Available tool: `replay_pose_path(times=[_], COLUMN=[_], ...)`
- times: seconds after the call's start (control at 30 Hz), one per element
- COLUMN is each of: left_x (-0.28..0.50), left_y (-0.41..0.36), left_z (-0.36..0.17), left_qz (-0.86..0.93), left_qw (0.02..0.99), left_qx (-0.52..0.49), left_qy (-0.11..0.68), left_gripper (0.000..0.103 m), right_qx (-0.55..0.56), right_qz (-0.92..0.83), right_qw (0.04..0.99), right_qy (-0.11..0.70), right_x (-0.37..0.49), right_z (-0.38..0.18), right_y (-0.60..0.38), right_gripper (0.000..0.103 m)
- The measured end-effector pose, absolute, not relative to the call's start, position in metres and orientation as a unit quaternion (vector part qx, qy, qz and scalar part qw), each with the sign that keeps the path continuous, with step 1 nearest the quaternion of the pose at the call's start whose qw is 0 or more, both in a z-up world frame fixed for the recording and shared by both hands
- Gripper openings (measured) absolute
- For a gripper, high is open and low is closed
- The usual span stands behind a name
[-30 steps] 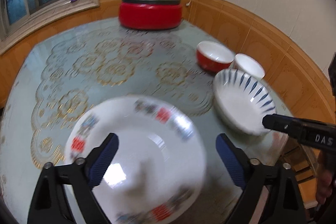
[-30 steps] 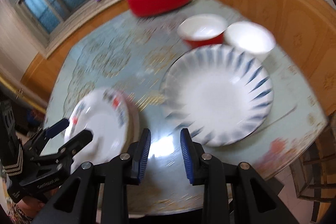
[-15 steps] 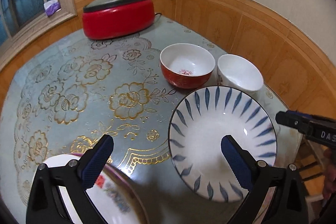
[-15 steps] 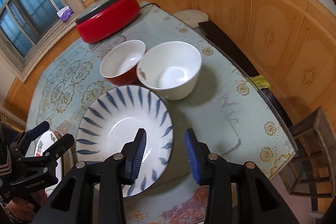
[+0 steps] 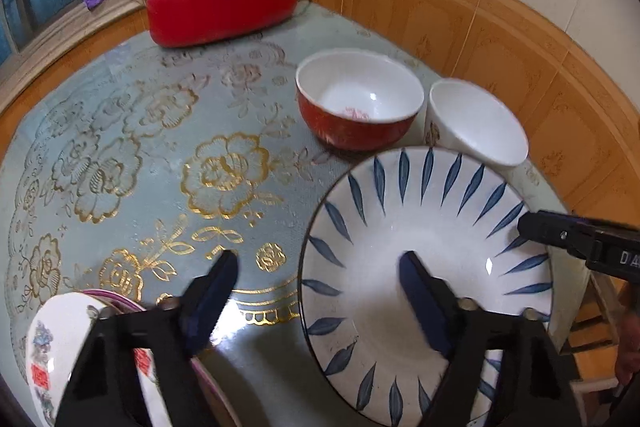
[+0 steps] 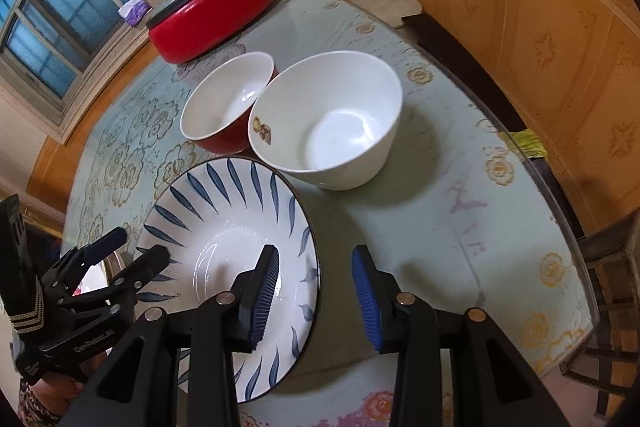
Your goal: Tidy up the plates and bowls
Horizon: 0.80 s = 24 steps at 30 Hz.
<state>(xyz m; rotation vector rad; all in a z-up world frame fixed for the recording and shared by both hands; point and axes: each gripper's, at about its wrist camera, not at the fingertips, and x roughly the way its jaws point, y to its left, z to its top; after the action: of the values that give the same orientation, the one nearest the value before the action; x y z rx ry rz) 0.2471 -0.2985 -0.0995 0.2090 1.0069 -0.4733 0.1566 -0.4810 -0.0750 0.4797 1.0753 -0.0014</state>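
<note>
A white plate with blue leaf strokes [image 5: 424, 227] [image 6: 228, 227] lies on the table's near right. My left gripper [image 5: 320, 291] is open and empty, its right finger over the plate's left rim. My right gripper [image 6: 314, 291] is open and empty, straddling the plate's right rim. A red bowl [image 5: 360, 111] [image 6: 228, 107] and a white bowl [image 5: 476, 123] [image 6: 328, 119] stand side by side behind the plate. A white plate with red and blue marks [image 5: 60, 355] lies at the near left, under my left gripper.
A red lidded electric pot [image 5: 220, 7] [image 6: 212, 15] stands at the table's far side. The table has a pale blue gold-flowered cloth [image 5: 140, 155]. Wood-panelled wall [image 6: 540, 27] runs close along the right; a stool [image 6: 616, 267] stands off the right edge.
My left gripper left the red-and-blue marked plate at the near left and swung right to the blue-stroke plate. My right gripper opened wider and moved to that plate's right rim.
</note>
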Motion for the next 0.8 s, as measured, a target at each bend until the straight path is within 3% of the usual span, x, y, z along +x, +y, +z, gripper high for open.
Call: replay_pose_path(times=[0.07, 0.23, 0.37, 0.8], left_x=[0.249, 0.245, 0.244, 0.226], left_y=[-0.301, -0.303, -0.301, -0.288], left_z=[-0.106, -0.114, -0.121, -0.119], left_qz=[-0.227, -0.237, -0.243, -0.253], left_qw=[0.835, 0.825, 0.816, 0.806], left_qx=[0.102, 0.112, 0.116, 0.121], left_qy=[0.49, 0.501, 0.511, 0.522], left_gripper=[0.054, 0.03, 0.024, 0.024], right_qx=[0.221, 0.209, 0.219, 0.226], right_qz=[0.009, 0.0, -0.009, -0.017], right_qw=[0.832, 0.834, 0.829, 0.82], right_qy=[0.508, 0.511, 0.514, 0.525], right_x=[0.159, 0.16, 0.16, 0.155], right_z=[-0.076, -0.079, -0.081, -0.082], right_y=[-0.477, -0.468, -0.469, -0.461], right_gripper=[0.027, 0.021, 0.019, 0.02])
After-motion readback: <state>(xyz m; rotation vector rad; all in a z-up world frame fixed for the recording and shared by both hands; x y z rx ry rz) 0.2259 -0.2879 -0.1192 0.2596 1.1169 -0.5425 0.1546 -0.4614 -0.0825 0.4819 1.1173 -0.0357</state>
